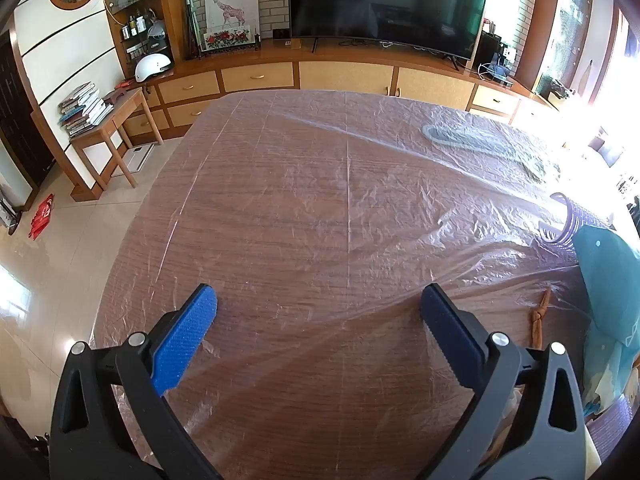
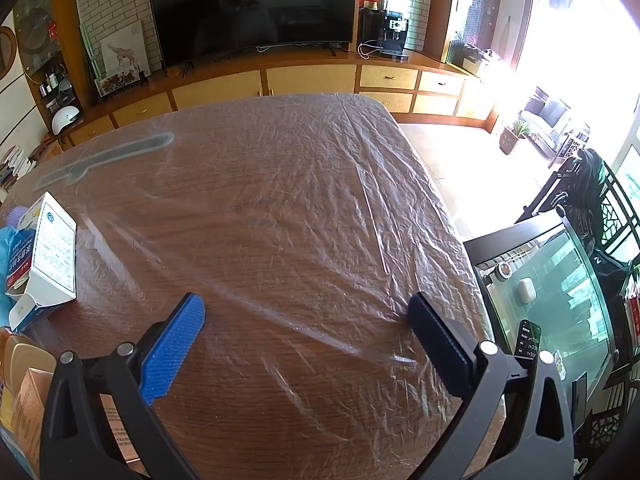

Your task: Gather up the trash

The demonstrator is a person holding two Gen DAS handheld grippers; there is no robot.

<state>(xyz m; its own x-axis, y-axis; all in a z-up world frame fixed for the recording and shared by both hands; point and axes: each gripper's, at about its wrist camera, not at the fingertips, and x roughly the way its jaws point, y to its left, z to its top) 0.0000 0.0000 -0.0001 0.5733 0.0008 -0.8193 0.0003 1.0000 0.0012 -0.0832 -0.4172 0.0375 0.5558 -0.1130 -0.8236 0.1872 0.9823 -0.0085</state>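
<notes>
My left gripper (image 1: 318,304) is open and empty above a wooden table (image 1: 320,200) covered in clear plastic film. To its right lie a teal bag (image 1: 612,280), a purple ribbed roll (image 1: 570,220) and an orange knotted strip (image 1: 538,320). My right gripper (image 2: 306,312) is open and empty above the same table (image 2: 280,200). To its left lies an open white and blue carton (image 2: 44,260). Tan boxes (image 2: 24,392) sit at the lower left edge, beside the left finger.
A grey flat tool lies under the film in the left wrist view (image 1: 468,140) and the right wrist view (image 2: 108,156). A TV cabinet (image 1: 344,76) stands beyond the table. A side table with books (image 1: 104,120) is left. A glass tank (image 2: 552,292) stands right of the table.
</notes>
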